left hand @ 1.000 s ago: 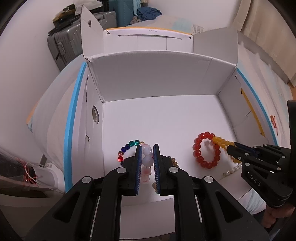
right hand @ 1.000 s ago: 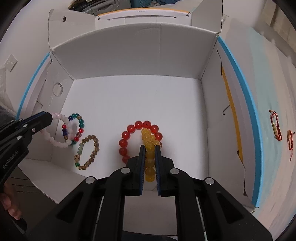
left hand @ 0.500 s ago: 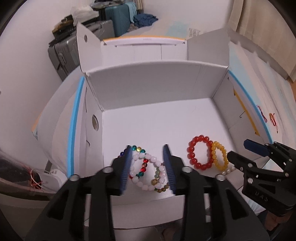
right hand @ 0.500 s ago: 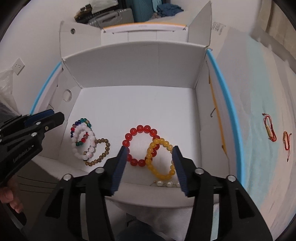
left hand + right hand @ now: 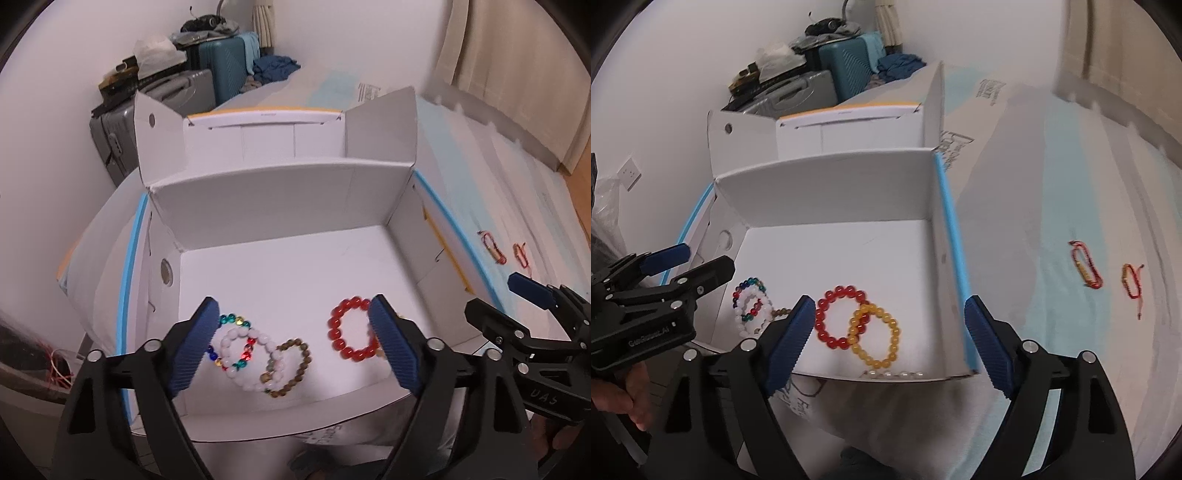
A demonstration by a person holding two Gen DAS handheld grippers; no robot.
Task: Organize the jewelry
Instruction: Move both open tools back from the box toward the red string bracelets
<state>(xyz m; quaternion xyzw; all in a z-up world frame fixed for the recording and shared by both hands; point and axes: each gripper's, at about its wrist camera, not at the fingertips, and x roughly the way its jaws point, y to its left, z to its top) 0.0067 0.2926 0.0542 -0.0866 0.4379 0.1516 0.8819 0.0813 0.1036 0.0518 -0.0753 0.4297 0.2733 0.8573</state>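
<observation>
An open white box (image 5: pixel 280 195) sits on the bed. On its floor lie a white bead bracelet (image 5: pixel 226 345), overlapping a multicolour one (image 5: pixel 231 319) and a brown one (image 5: pixel 304 354). Further right, a red bracelet (image 5: pixel 822 317) overlaps a yellow one (image 5: pixel 894 332), with a pearl strand (image 5: pixel 897 374) at the near wall. My left gripper (image 5: pixel 293 302) hangs above the white bracelet, jaws opening, nothing between them. My right gripper (image 5: pixel 889 301) hovers over the yellow bracelet, jaws likewise opening and empty. Two red string bracelets (image 5: pixel 1086 267) (image 5: pixel 1132 280) lie on the cover right of the box.
The box's flaps (image 5: pixel 380 125) stand up at the far side. Behind it are a grey suitcase (image 5: pixel 155 122) and a teal one (image 5: pixel 225 62). A curtain (image 5: pixel 509 74) hangs at the right. A hand (image 5: pixel 631 402) holds the left gripper's handle.
Both grippers were shut on bracelets, the left on the white, the right on the yellow. They opened, let go and drew up and back; both bracelets now lie in the box.
</observation>
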